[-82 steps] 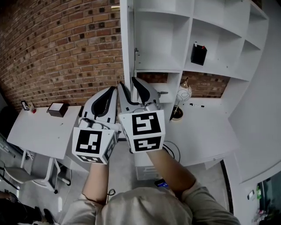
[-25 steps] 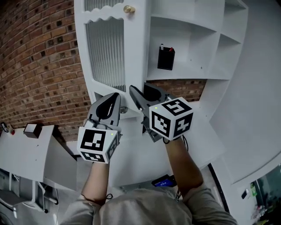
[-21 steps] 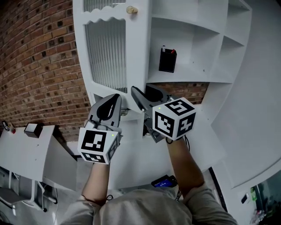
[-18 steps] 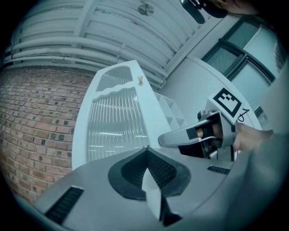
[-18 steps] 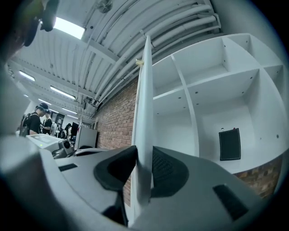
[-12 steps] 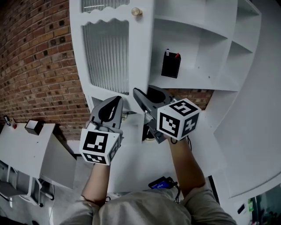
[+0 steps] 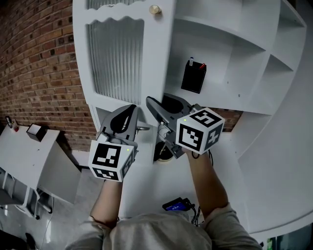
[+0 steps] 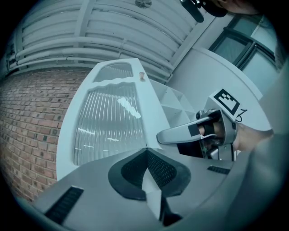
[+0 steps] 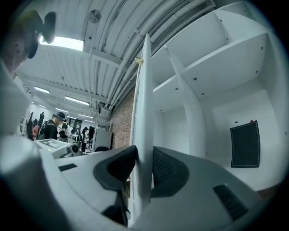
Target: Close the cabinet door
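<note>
The white cabinet door (image 7: 115,58) has a ribbed glass panel and a brass knob (image 7: 155,9), and it stands partly open in front of the shelves (image 7: 230,53). My right gripper (image 7: 155,105) has the door's free edge (image 9: 145,113) between its jaws, a pad on each face. My left gripper (image 7: 131,108) is shut with nothing in it, its tip at the door's lower frame, on the glass side (image 8: 108,122). I cannot tell whether it touches. The right gripper (image 8: 167,135) also shows in the left gripper view.
A black box (image 7: 193,76) stands on a shelf behind the door. Below the cabinet a white desk (image 7: 146,185) bears a bowl (image 7: 164,155) and a blue device (image 7: 176,204). A brick wall (image 7: 34,63) and a second white table (image 7: 29,156) lie left. People (image 9: 49,128) stand far off.
The door has swung from edge-on to facing me and on toward the shelves. Both grippers have travelled with it, the right one staying on its edge.
</note>
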